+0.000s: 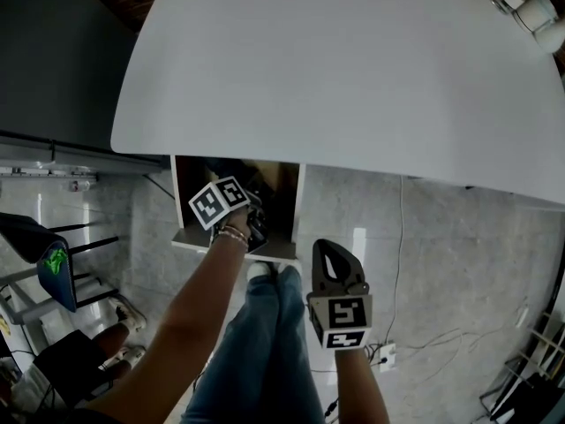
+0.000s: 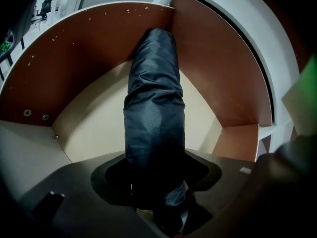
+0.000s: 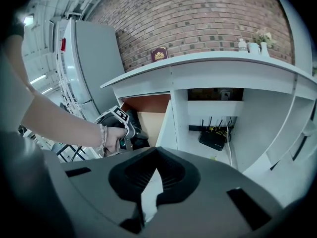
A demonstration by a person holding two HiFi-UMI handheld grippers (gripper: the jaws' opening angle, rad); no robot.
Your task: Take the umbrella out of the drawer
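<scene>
A brown-walled drawer [image 2: 74,73] stands pulled open under a white desk top [image 1: 353,78], at the centre left of the head view. Its only visible contents are a folded black umbrella [image 2: 153,103], lying lengthwise along the pale floor. The left gripper [image 2: 156,172] reaches in with its jaws spread wide on either side of the umbrella's near end, not visibly clamping it. The right gripper [image 3: 156,168] hangs outside at lower centre, jaws together and empty.

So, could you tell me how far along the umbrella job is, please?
Done: the drawer stands open. In hand: the left tool is inside it, jaws apart around the umbrella, not visibly clamped. Left: close on it and lift it out; it lies on the drawer floor.
</scene>
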